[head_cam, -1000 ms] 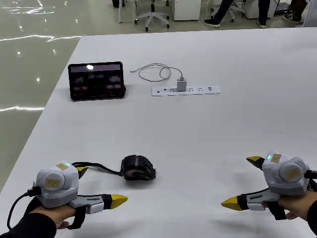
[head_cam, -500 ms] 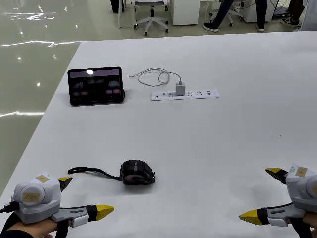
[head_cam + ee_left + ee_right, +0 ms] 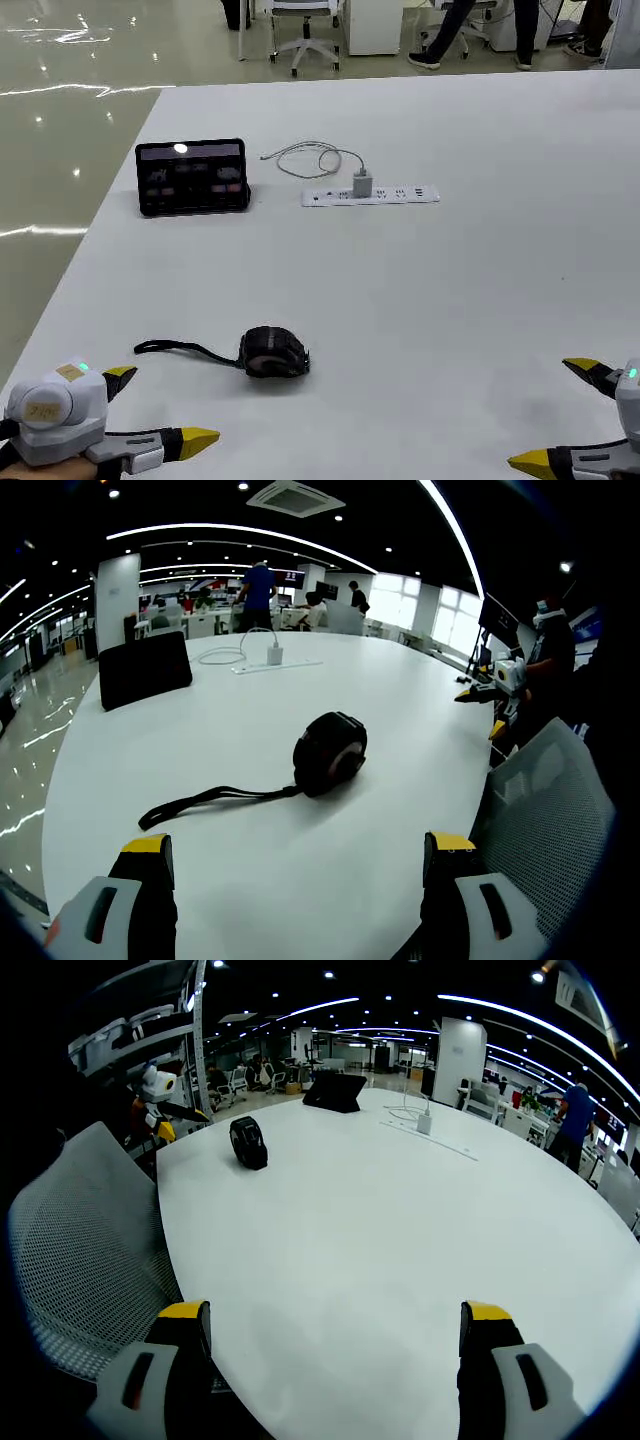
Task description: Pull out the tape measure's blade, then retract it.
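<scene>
Table: a white table (image 3: 450, 300) carries everything; we work at its near edge.
Tablet: a dark tablet (image 3: 192, 177) stands propped at the far left, well apart from the work.
Power strip: a white power strip (image 3: 370, 195) lies to the right of the tablet with a plug in it and a looped cable (image 3: 310, 155) behind. It is not part of the job.
Left gripper: the left gripper (image 3: 162, 405) hovers low at the near left edge with its jaws spread wide and nothing between them.
Right gripper: the right gripper (image 3: 552, 415) hovers at the near right edge with its jaws likewise spread and empty.
Tape measure: the black tape measure (image 3: 272, 352) sits on the bare table between the two grippers, near the left one and well apart from the right.
Bearing: in the left gripper view the case lies straight ahead, a little right of the midline. In the right gripper view it is small and far off to the upper left.
Strap: the strap (image 3: 180, 349) trails from the case toward our left and ends near the left gripper's upper jaw.
Axis: case and strap together run left to right, roughly along the near edge.
Blade: we see none drawn out, and we cannot tell which side of the case the tip leaves from.
Judgement: the left gripper looks best placed to hold the case, and the right one would have to cross the table to reach the blade tip.
</scene>
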The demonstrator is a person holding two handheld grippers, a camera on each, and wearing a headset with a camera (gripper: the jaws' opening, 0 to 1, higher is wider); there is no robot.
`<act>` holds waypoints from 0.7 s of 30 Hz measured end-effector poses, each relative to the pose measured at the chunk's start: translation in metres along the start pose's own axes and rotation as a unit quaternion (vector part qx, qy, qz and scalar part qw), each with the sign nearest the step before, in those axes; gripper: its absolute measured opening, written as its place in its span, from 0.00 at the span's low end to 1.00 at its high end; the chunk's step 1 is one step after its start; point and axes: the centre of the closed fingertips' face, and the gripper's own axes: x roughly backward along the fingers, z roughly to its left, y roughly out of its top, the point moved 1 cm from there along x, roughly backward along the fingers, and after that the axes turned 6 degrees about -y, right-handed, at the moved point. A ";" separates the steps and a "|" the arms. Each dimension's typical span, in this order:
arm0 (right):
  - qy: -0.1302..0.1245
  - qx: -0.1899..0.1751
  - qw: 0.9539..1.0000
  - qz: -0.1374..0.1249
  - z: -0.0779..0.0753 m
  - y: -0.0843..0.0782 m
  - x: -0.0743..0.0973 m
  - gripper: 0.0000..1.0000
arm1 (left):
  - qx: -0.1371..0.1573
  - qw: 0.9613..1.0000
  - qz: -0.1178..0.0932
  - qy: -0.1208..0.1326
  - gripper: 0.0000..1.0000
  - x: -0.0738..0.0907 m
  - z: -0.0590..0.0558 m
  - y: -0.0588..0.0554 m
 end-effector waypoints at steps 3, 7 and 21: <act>-0.006 -0.003 1.000 -0.003 -0.003 0.000 0.003 1.00 | -0.006 1.000 -0.003 0.003 1.00 0.005 0.000 0.003; -0.005 0.000 1.000 -0.001 -0.001 0.001 0.005 1.00 | -0.006 1.000 -0.002 0.010 1.00 0.008 0.002 0.003; -0.008 -0.003 1.000 0.004 0.004 0.000 0.008 1.00 | -0.004 1.000 0.001 0.010 1.00 0.008 -0.001 -0.002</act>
